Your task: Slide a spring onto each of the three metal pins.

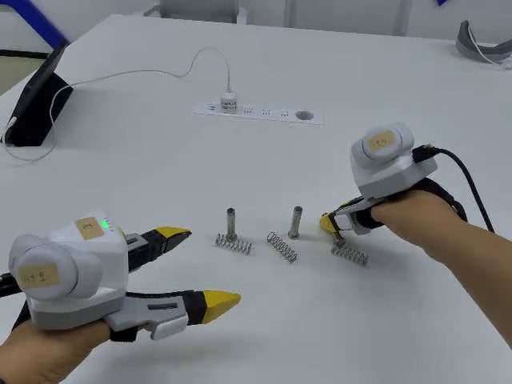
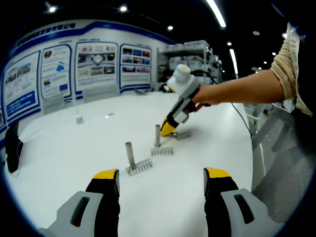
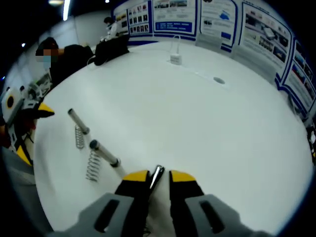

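The right gripper (image 3: 158, 178) is pinching a short silver metal pin (image 3: 157, 173) between almost closed yellow-tipped jaws, with a coiled steel spring (image 1: 350, 254) lying just beside them on the white table (image 1: 160, 160). 2 others, the left upright pin (image 1: 231, 222) and the middle upright pin (image 1: 296, 221), are standing with the left spring (image 1: 234, 243) and the middle spring (image 1: 282, 246) lying by their bases. The left gripper (image 1: 211, 266) is gaping wide, gripping nothing.

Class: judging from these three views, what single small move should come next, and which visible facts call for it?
Probably move the open left gripper forward to the nearest spring and close on it. The right gripper pinches one pin, the other two pins stand upright, and all three springs lie loose on the table, none threaded.
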Tool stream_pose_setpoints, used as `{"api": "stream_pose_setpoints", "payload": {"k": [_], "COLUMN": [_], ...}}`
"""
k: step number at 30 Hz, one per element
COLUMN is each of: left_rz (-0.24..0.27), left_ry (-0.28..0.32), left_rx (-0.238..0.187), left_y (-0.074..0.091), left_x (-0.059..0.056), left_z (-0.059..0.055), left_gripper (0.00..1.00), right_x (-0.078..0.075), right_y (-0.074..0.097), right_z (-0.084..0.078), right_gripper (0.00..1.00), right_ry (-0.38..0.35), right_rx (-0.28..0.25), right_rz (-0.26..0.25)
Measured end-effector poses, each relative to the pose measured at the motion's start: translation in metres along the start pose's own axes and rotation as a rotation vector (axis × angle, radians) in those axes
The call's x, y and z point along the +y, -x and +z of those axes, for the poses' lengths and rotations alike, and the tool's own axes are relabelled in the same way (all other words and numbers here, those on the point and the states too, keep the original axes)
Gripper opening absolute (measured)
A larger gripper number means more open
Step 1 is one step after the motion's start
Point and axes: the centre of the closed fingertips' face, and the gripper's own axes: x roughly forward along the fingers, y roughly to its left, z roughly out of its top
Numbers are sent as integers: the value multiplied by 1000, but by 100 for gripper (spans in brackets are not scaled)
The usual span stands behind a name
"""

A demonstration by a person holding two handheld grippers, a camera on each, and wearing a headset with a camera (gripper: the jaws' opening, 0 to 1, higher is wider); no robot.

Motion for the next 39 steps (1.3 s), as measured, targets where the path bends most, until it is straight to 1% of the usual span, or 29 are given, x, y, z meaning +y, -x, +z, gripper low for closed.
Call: {"api": "stream_pose_setpoints", "payload": {"k": [3,7,13,19,26,27,30,35,39], "left_rz": [0,2,7,10,16,17,18,17,15], "left_ry": [-1,-1,1,2,5,5,7,9,11], "left_rx": [2,7,11,17,15,15,16,15,13], "left_y": [0,0,1,1,3,3,3,3,2], "left_x": [-1,0,-1,-3,-3,-3,-3,-3,-3], "left_z": [0,-1,-1,-2,-2,-2,-2,-2,-2], "left_gripper": [70,70,69,69,69,69,69,68,68], "right_x": [-3,-6,-11,-11,-9,-9,-8,-10,-11], "right_y": [1,4,9,9,7,7,7,6,4], "right_z": [-1,-2,-5,-5,-8,-7,-7,-5,-5], "right_gripper": [14,13,13,12,11,11,11,12,12], "right_ry": [6,14,63,76,104,102,130,155,145], "right_rx": [5,14,49,72,123,124,147,181,206], "right_rz": [1,0,-1,13,31,31,37,38,43]}}
